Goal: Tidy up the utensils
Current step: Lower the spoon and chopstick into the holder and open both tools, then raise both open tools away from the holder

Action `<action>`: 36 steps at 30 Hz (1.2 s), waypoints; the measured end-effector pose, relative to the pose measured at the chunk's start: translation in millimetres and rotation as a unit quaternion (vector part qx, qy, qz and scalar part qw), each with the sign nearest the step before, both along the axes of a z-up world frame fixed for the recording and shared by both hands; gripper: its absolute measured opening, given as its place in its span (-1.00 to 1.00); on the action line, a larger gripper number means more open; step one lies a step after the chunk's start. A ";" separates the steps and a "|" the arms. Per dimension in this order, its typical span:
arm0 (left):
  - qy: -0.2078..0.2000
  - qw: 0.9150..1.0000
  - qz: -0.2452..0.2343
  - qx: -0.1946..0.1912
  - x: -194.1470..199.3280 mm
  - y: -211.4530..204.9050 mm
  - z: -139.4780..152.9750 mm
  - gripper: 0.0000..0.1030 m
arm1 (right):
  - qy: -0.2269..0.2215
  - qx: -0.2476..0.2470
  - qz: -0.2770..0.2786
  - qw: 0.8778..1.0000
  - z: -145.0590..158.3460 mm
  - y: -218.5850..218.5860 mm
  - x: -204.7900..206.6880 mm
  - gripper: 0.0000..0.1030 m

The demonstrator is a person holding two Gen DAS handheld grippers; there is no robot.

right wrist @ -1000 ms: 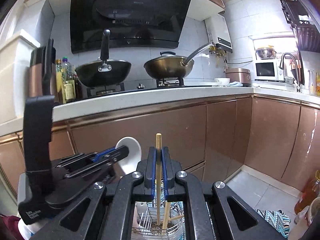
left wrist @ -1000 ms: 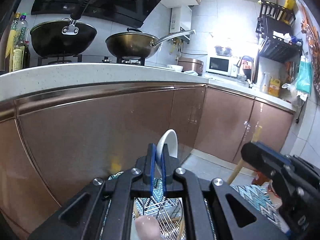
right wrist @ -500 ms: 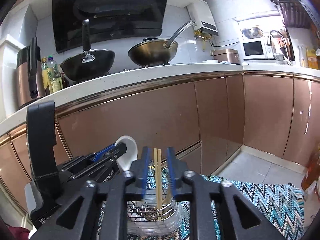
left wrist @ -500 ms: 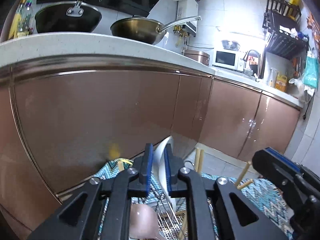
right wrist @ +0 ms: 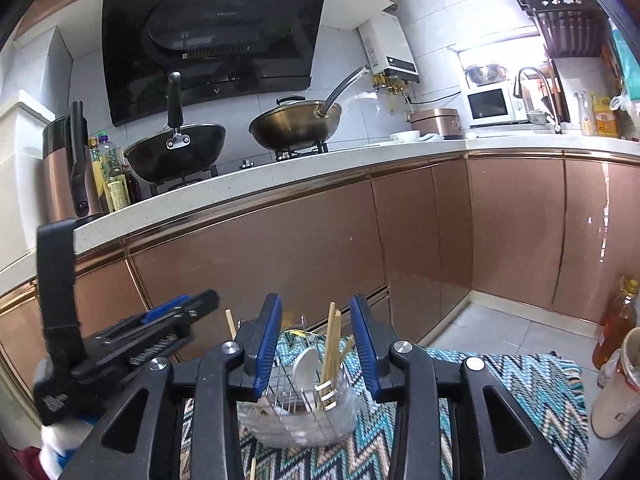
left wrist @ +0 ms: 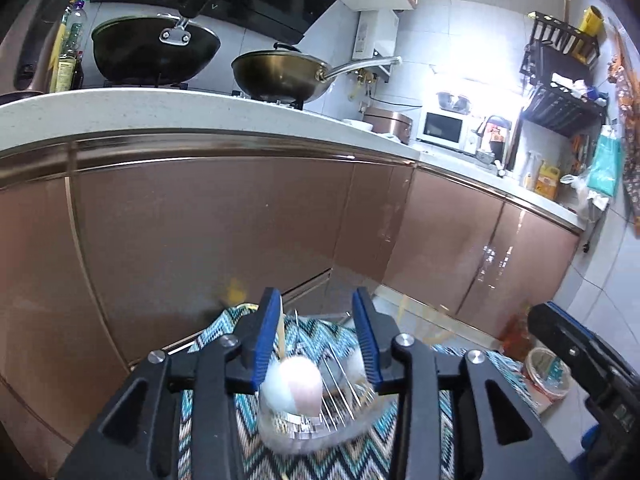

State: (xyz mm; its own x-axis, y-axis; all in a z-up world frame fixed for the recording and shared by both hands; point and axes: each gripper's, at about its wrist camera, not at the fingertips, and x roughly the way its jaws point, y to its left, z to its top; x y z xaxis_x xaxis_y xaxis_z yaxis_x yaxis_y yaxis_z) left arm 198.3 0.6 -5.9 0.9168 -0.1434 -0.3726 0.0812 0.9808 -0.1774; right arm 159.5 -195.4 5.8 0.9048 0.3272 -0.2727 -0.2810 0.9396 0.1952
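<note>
Looking along the left hand-held gripper point(left wrist: 318, 322), its blue pads are spreading apart and press on nothing. Below them a wire utensil holder point(left wrist: 320, 408) sits on a zigzag-patterned mat point(left wrist: 400, 456), blurred, with a pale spoon point(left wrist: 296, 384) inside. The right hand-held gripper point(left wrist: 576, 364) shows at the right edge.

From the right wrist, the right hand-held gripper point(right wrist: 318, 324) is also opening, empty, above the utensil holder point(right wrist: 296, 412), which holds wooden chopsticks point(right wrist: 332, 344) and a white spoon point(right wrist: 306, 364). The left hand-held gripper point(right wrist: 176, 310) hangs just left.
</note>
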 end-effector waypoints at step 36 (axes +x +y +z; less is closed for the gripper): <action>-0.069 0.996 0.042 0.049 -214.8 11.1 45.2 0.32 | -0.023 -0.067 -0.043 0.997 29.4 13.6 -166.0 0.39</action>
State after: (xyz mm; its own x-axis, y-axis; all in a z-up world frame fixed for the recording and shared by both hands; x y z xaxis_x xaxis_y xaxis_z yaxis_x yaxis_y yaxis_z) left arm -16.5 11.6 39.3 0.9675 -0.0337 -0.2506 0.0156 0.9972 -0.0736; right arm -6.5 -181.8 35.3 0.9403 0.2116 -0.2667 -0.2042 0.9774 0.0554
